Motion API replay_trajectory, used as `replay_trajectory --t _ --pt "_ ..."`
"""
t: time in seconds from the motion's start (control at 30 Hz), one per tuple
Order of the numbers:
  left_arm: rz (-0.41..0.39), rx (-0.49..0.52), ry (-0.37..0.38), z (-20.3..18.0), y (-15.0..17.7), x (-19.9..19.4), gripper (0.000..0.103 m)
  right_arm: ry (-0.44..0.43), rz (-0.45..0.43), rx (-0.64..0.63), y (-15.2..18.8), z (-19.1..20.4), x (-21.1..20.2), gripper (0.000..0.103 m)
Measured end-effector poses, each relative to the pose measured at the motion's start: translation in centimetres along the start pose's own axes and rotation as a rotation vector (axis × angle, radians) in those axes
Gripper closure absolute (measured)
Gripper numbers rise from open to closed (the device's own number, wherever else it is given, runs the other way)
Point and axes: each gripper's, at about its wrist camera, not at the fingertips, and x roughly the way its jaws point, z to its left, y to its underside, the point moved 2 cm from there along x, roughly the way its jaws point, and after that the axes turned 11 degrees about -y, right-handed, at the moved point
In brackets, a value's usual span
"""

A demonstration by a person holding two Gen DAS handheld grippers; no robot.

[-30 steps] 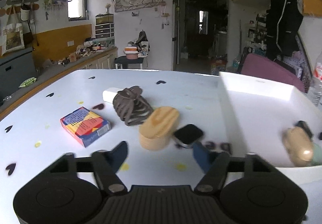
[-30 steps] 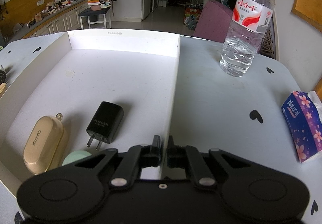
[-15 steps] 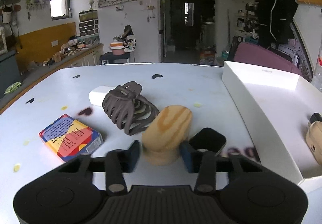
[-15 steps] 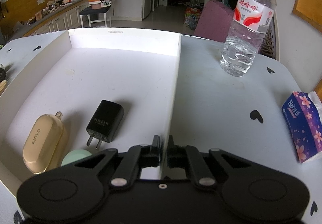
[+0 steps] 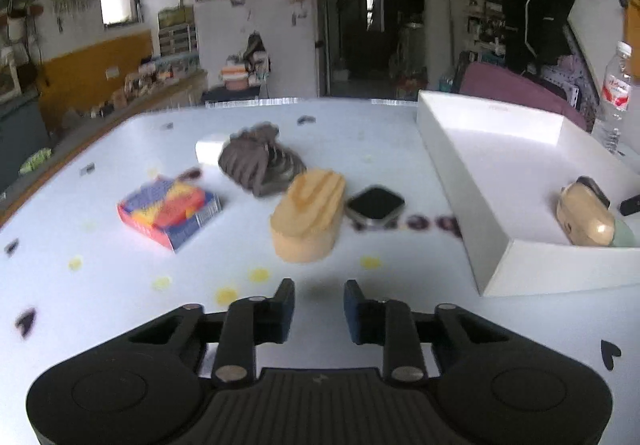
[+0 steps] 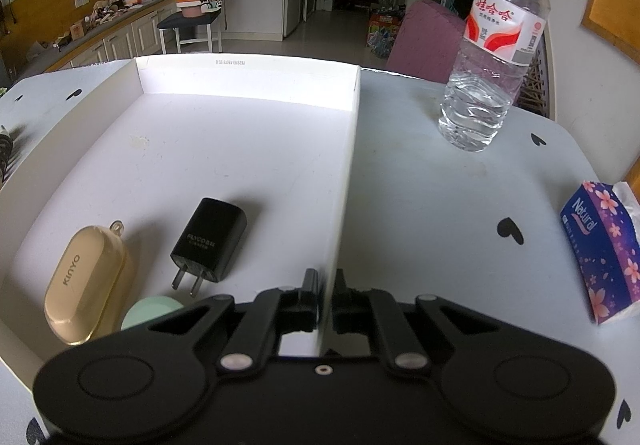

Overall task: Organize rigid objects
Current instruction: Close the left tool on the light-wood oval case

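Wooden block (image 5: 308, 215) lies ahead of the partly parted, empty left claw (image 5: 319, 311); right claw (image 6: 326, 299) pinches the tray wall (image 6: 342, 201).

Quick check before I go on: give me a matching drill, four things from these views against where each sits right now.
Things:
1. black charger
2. wooden oval block
3. water bottle
4. right hand-held gripper

Places:
A. standing on the table, right of the white tray
B. lying inside the tray
C. clamped on the tray's right wall
D. on the table, left of the tray

Pairs: 1-B, 2-D, 3-A, 4-C
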Motion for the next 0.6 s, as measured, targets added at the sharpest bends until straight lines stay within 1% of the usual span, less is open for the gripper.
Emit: replay_trajectory --t 0.03,0.07,0.1,0.2,0.27,0.43,0.5,0.6 --pt "-0.021 -0.006 -0.006 0.1 -0.4 0.1 0.048 0.000 0.000 0.000 0.0 0.0 0.0 0.096" --pt "-0.043 -0.015 -0.011 0.4 -0.8 0.3 0.036 0.000 0.000 0.000 0.0 0.0 0.0 0.096" --pt "-0.054 -0.018 -0.005 0.5 -1.2 0.7 0.033 -0.001 0.000 0.001 0.0 0.0 0.0 0.096" --pt "-0.052 -0.023 0.035 0.9 -2.1 2.7 0.033 0.000 0.000 0.000 0.0 0.0 0.0 0.096" --pt "-0.038 -0.017 0.045 0.9 -2.7 4.2 0.033 -0.001 0.001 0.000 0.0 -0.1 0.0 0.096" --pt "0.009 0.036 0.072 0.8 -3.6 7.8 0.033 -0.001 0.001 -0.001 0.0 -0.1 0.1 0.096" --pt "0.000 0.058 0.086 0.8 -4.0 8.6 0.032 -0.001 0.001 -0.001 0.0 0.0 0.0 0.096" --pt "-0.003 0.072 0.079 0.7 -4.5 9.2 0.032 -0.001 0.003 -0.004 0.0 0.0 0.1 0.096"
